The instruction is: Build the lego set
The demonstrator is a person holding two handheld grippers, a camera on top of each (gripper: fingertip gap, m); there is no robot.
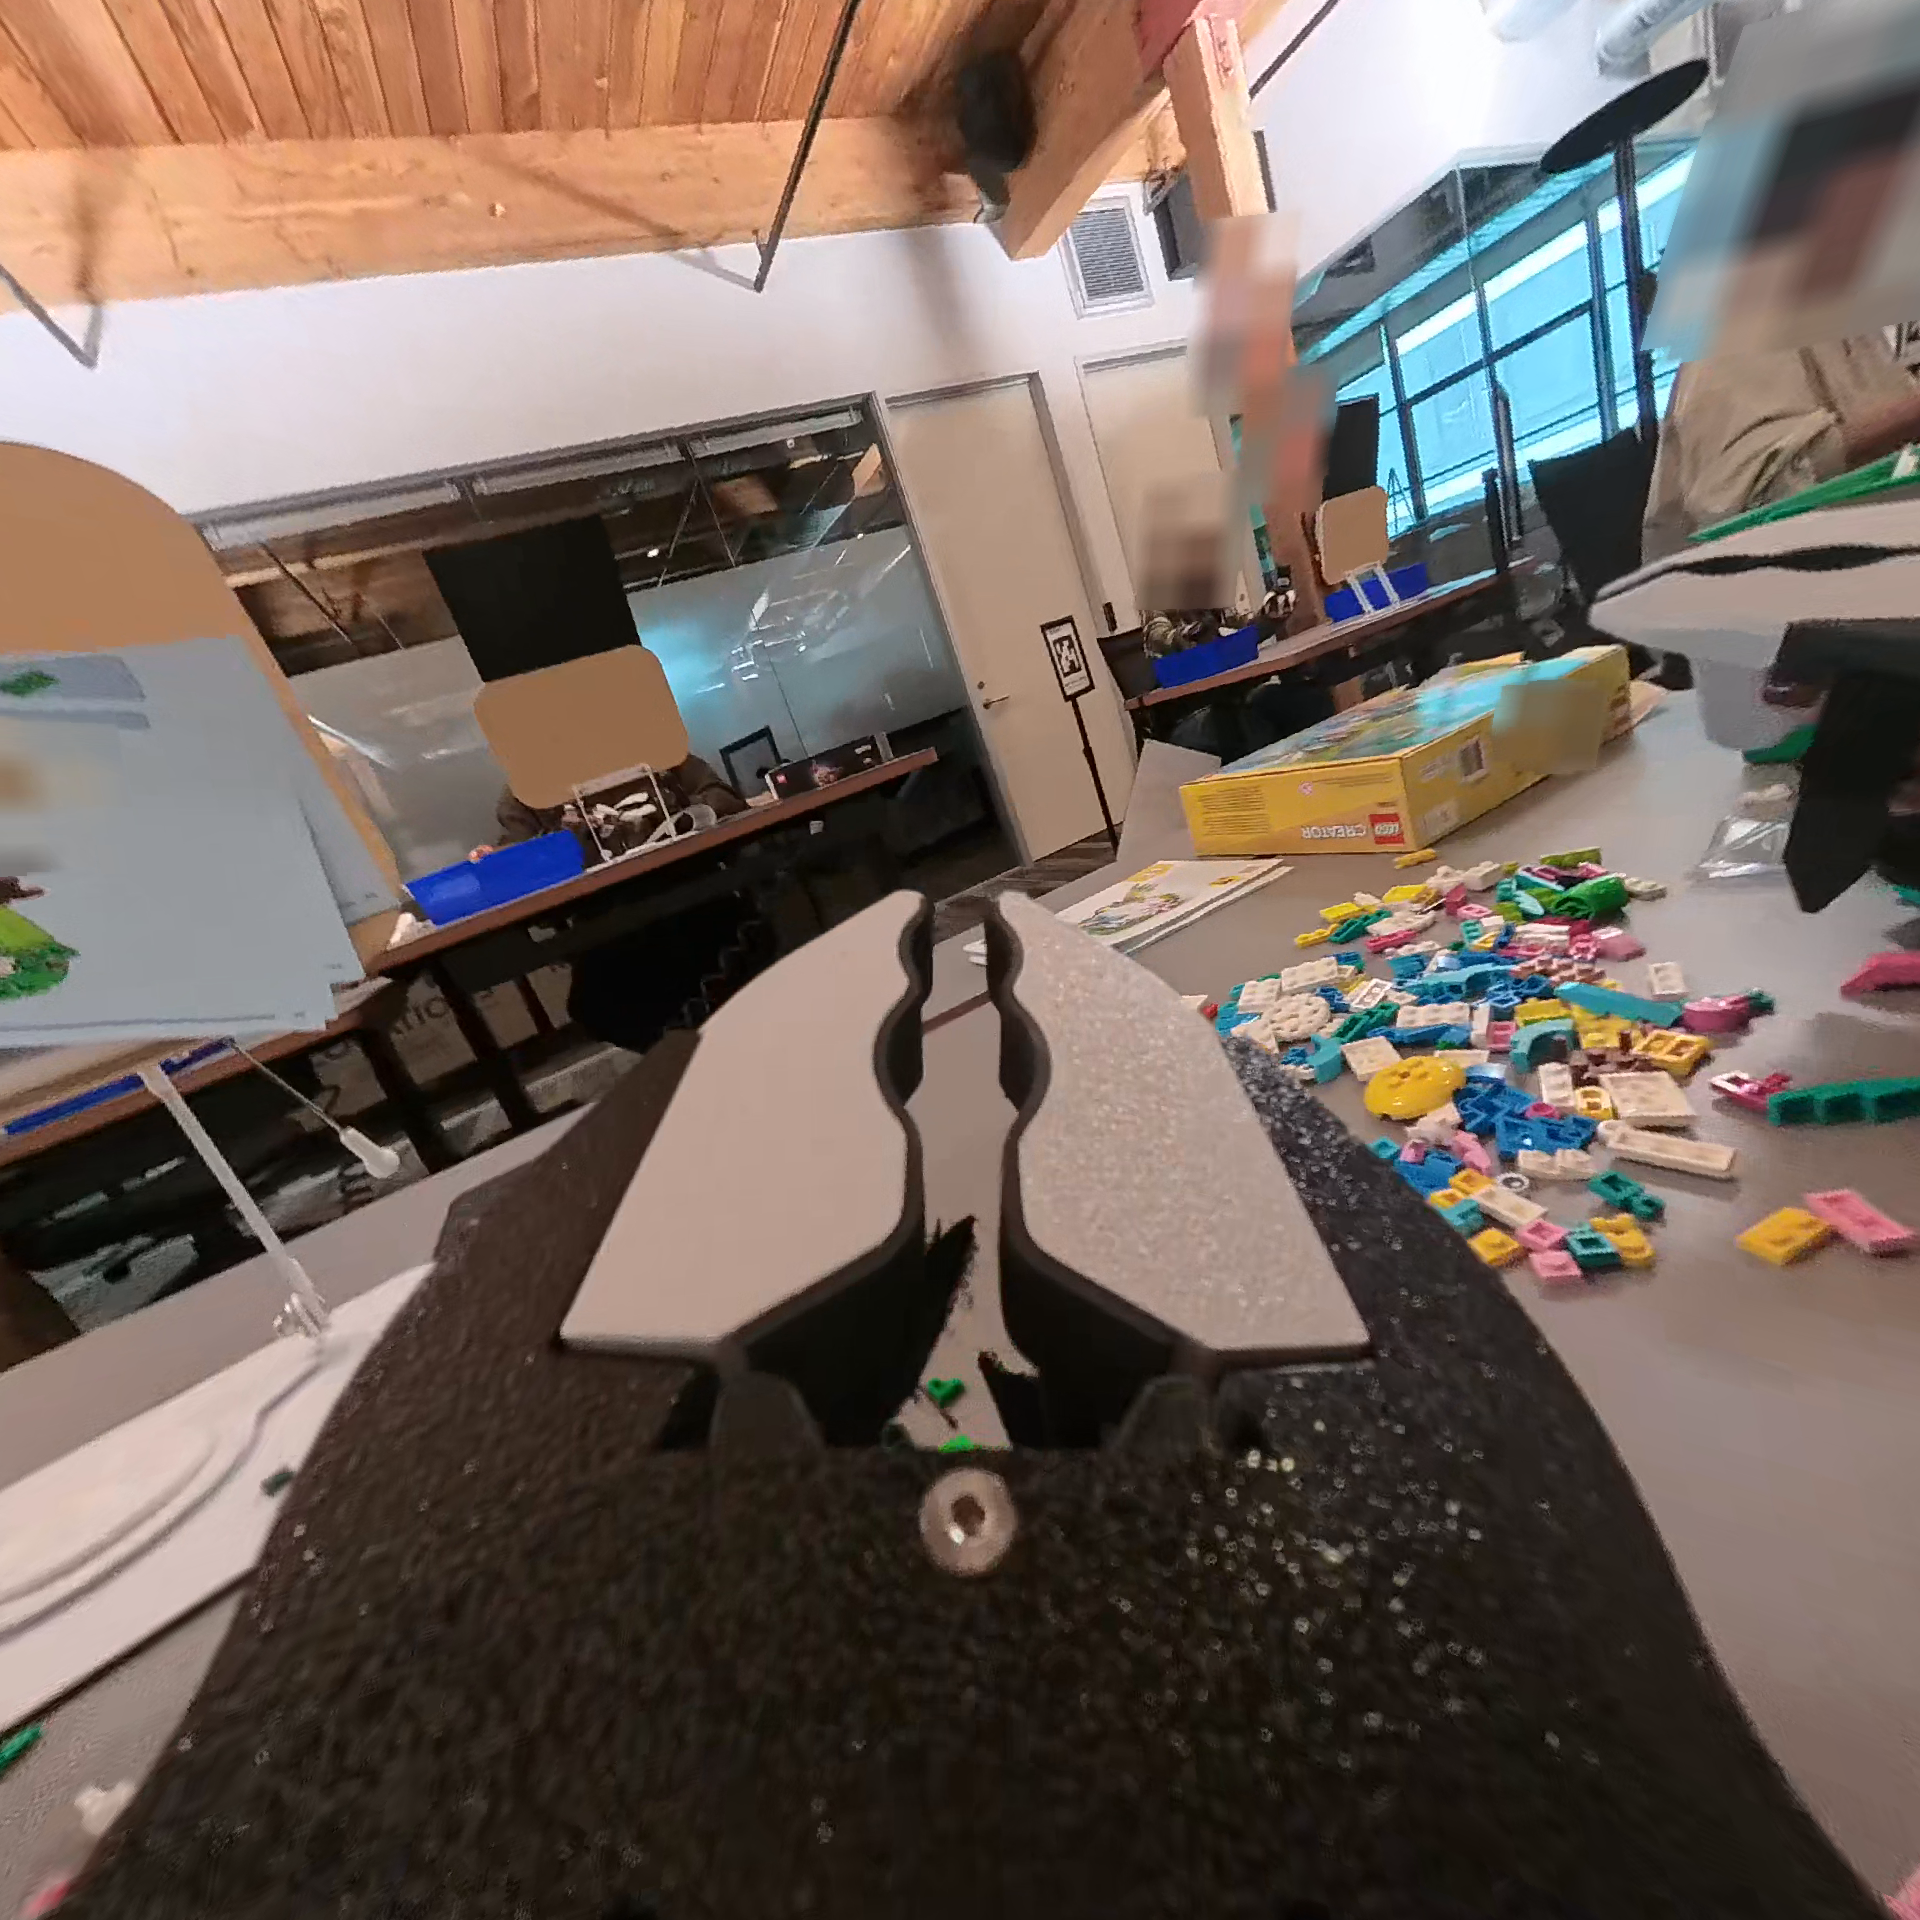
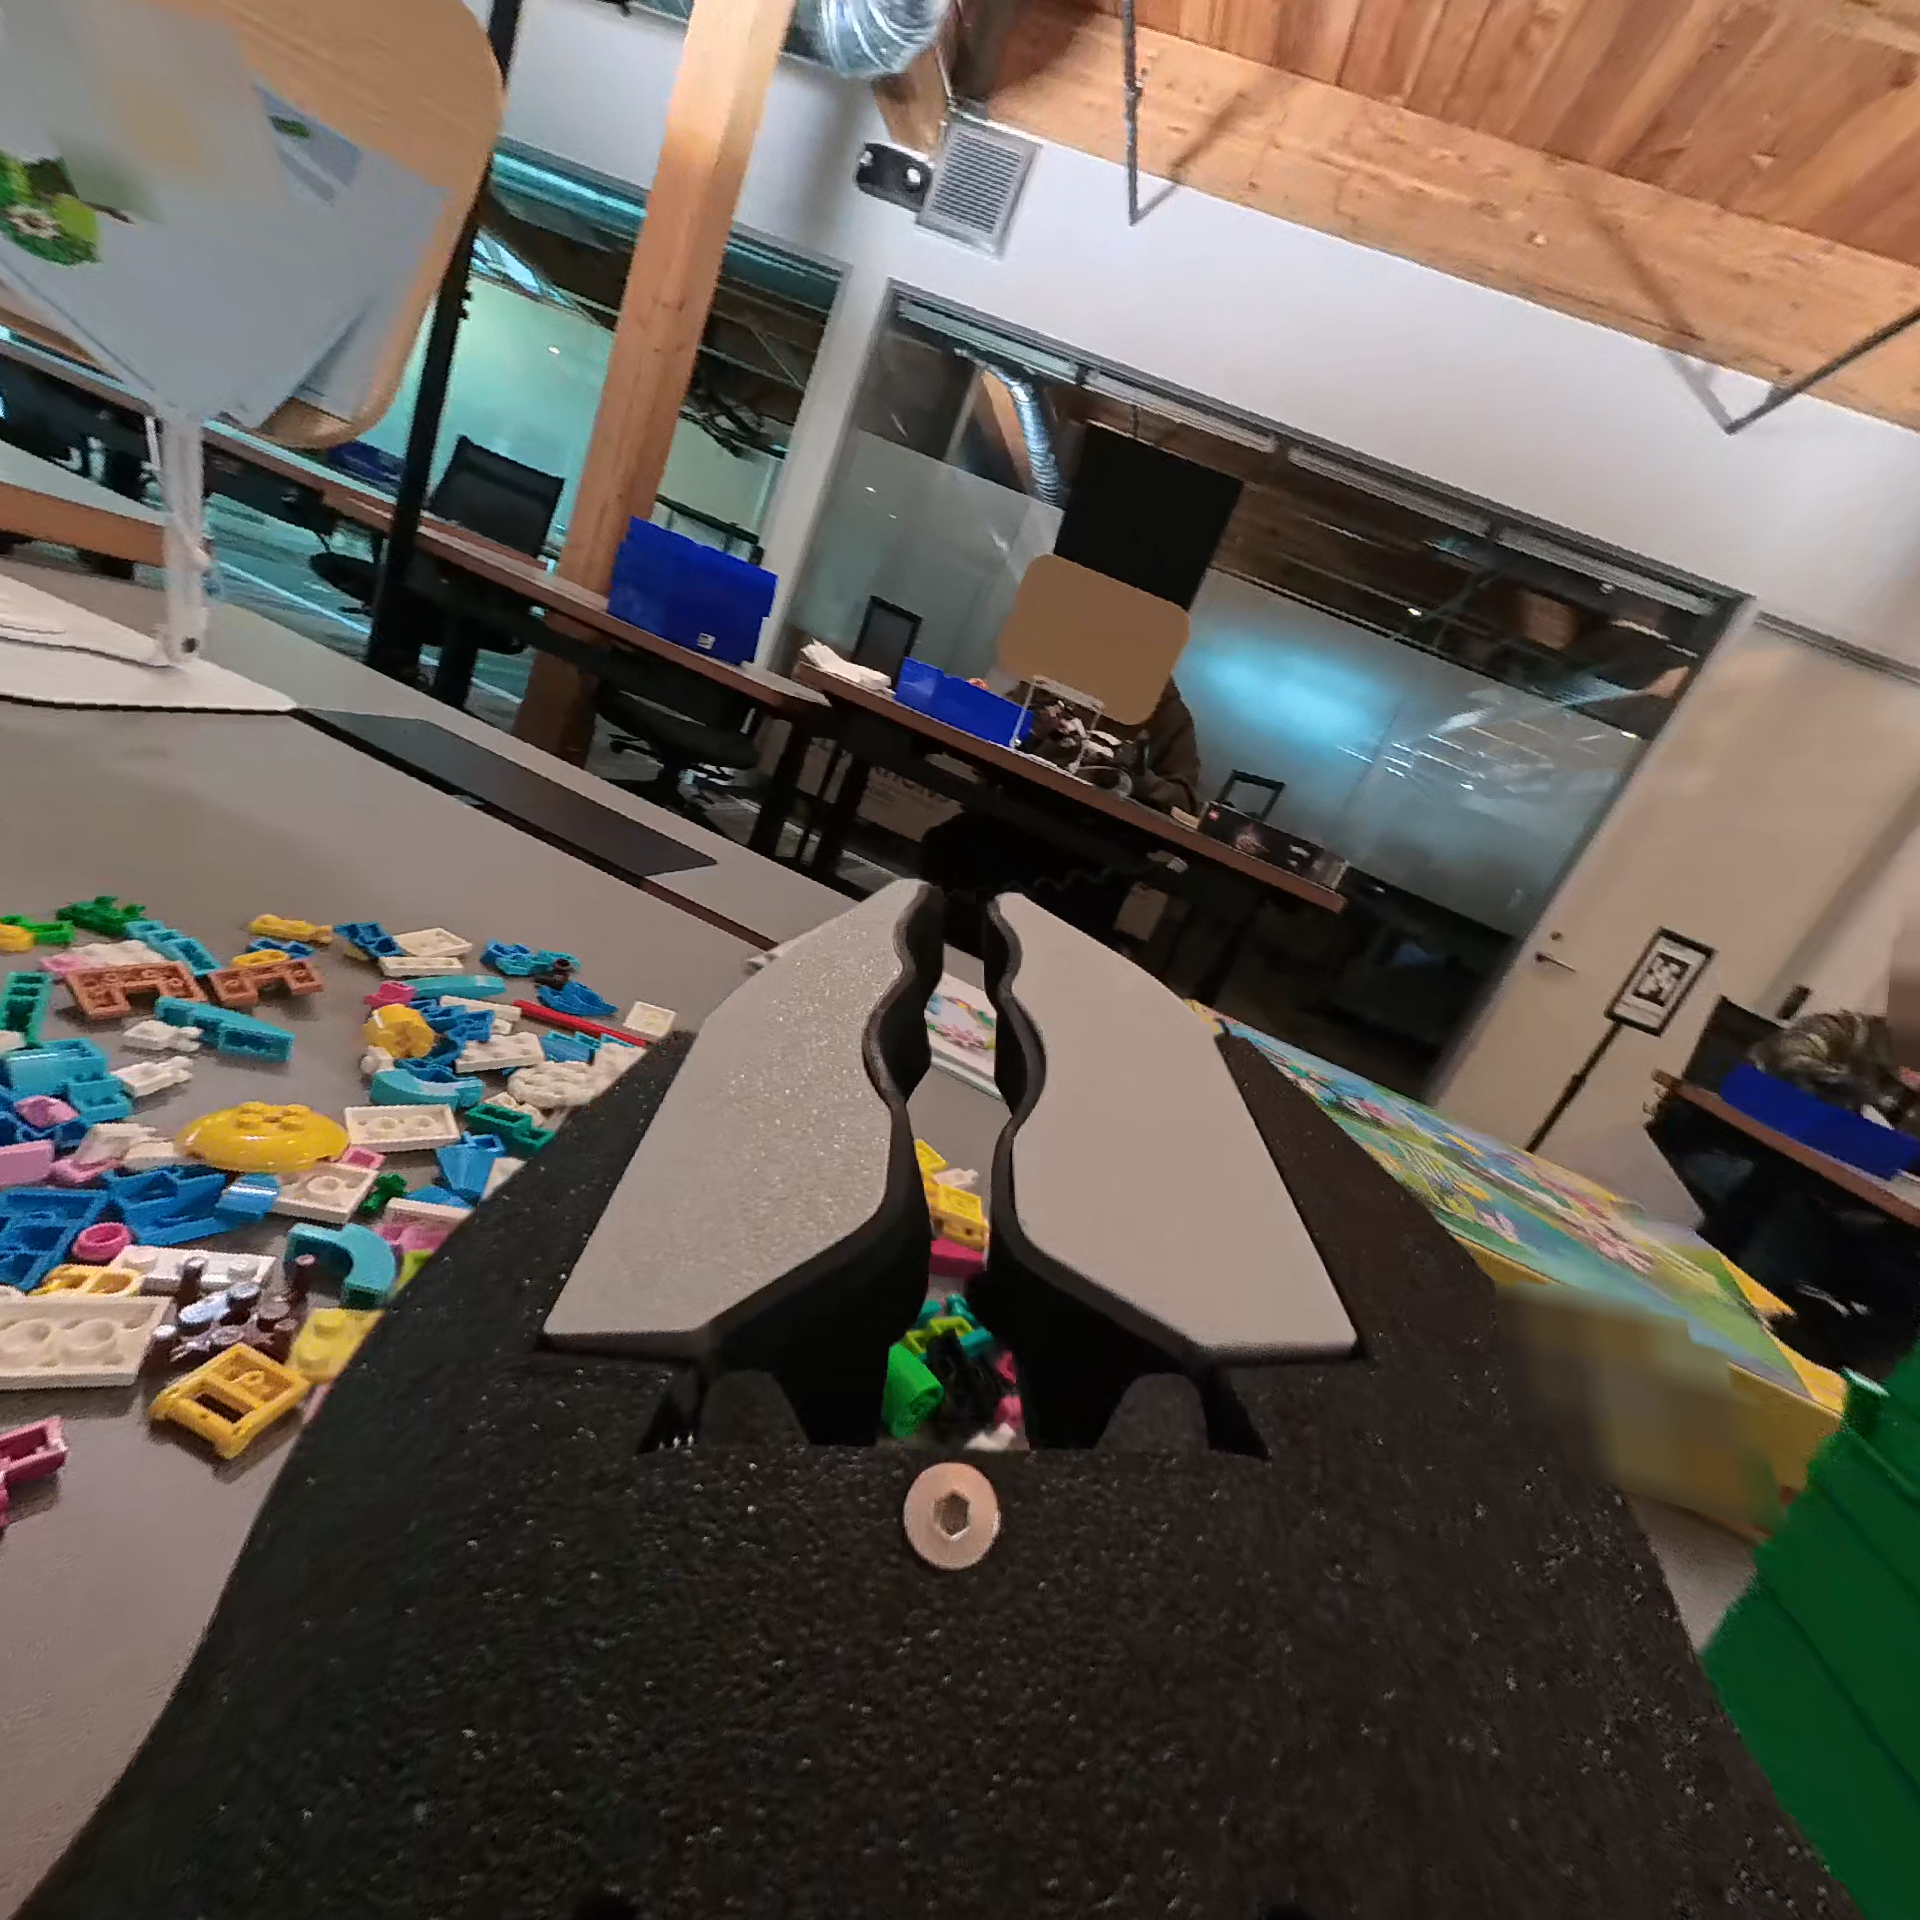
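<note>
Left tongs: your left gripper (image 1: pixel 961 920), with grey finger plates on a black grainy body, is pointing out over the table edge; its tips are standing a narrow slit apart and are gripping nothing.
Right tongs: your right gripper (image 2: pixel 964 914) is tilting above the table, its tips likewise leaving only a thin gap and carrying nothing.
Bricks: the loose heap of small plastic lego pieces (image 1: pixel 1496 1049) in blue, white, pink, yellow and teal is lying spread on the grey table (image 1: pixel 1662 1455), to the right of your left gripper and to the left of, and beneath, your right one (image 2: pixel 218 1143).
Dome: a round yellow studded dome piece (image 2: pixel 262 1135) is sitting among the bricks.
Box: the yellow cardboard set box (image 1: pixel 1382 779) is lying flat beyond the heap.
Booklet: a thin printed instruction booklet (image 1: pixel 1174 902) is lying just in front of the box.
Green plate: a large green studded plate (image 2: pixel 1839 1683) is showing blurred at the lower right edge of the right wrist view.
</note>
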